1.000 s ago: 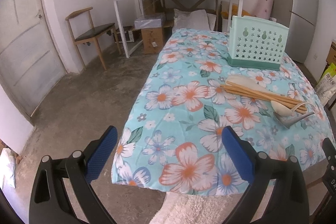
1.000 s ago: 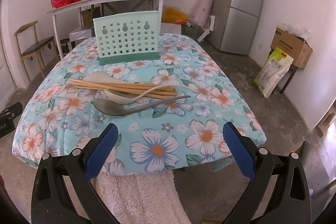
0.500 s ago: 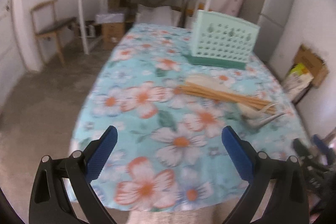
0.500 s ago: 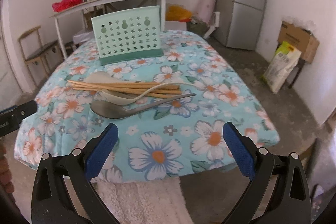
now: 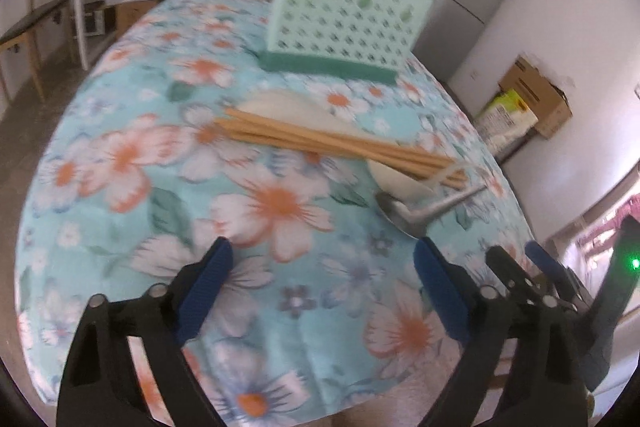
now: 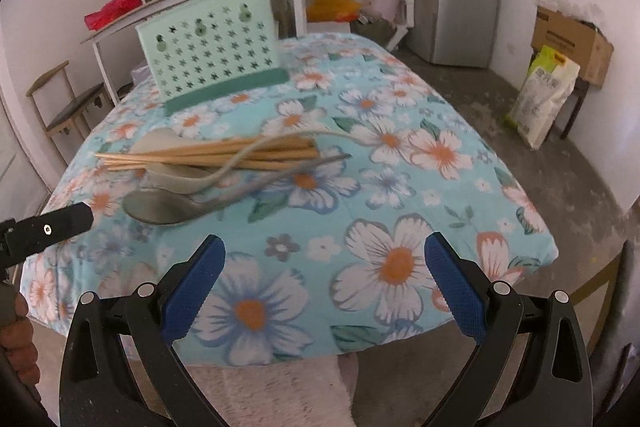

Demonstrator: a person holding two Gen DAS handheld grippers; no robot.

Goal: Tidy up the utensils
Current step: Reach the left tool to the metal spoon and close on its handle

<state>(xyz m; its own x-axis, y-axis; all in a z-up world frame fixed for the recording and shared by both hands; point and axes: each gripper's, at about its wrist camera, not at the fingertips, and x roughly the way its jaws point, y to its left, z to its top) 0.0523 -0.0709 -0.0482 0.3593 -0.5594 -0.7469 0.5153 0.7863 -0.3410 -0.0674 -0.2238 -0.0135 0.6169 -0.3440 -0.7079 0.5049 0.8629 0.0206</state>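
A: Left wrist view?
B: Left tongs point(image 5: 320, 287) wide, closing, nothing between them. Chopsticks point(image 5: 340, 143) at 12 on the table point(image 5: 120, 227); metal spoon point(image 5: 404, 215) at 1; green holder point(image 5: 344, 27) upright beyond.
A: Right wrist view?
B: Right tongs point(image 6: 324, 283) wide open, empty. Chopsticks point(image 6: 208, 157), white spoon point(image 6: 188, 179), metal spoon point(image 6: 168, 207) piled at 11; holder point(image 6: 216, 47) behind them.

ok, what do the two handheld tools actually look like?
Both match: the left tool and right tool have black plastic linkage arms with silver rivets and ribbed blue finger pads. One black body shows a green light. No sleeves or cables visible.
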